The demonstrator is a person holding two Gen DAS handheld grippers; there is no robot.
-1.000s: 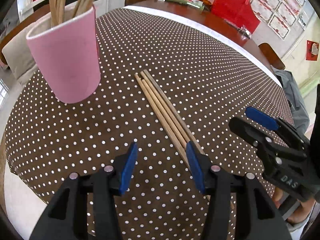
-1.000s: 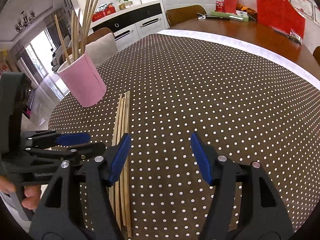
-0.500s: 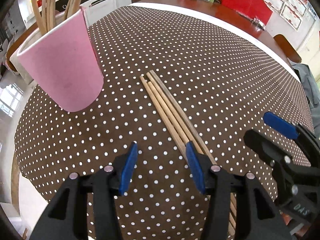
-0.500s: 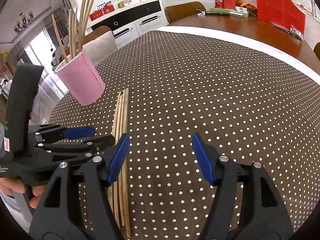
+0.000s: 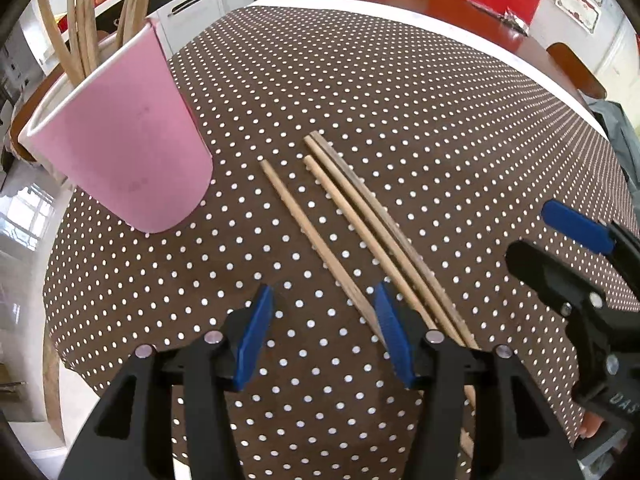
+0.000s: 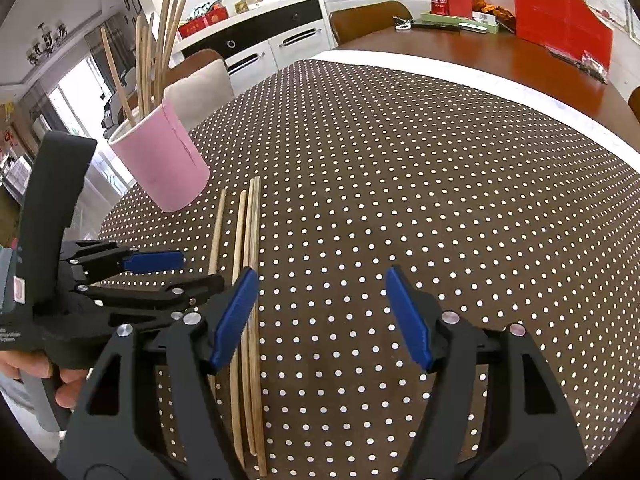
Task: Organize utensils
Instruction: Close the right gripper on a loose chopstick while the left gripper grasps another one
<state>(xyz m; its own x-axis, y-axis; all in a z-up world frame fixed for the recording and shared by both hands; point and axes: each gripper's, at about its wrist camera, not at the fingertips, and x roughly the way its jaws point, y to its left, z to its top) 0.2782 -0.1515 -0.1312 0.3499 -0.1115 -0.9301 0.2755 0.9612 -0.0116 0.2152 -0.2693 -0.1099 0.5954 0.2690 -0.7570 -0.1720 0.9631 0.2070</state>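
Two downward-tilted grippers, left opening, right agape and empty, above chopsticks on dotted tablecloth.

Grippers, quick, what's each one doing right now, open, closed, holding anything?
Left gripper: jaws opening, nothing held; one chopstick lies by its right pad.
Right gripper: open, empty, above the dotted tablecloth.
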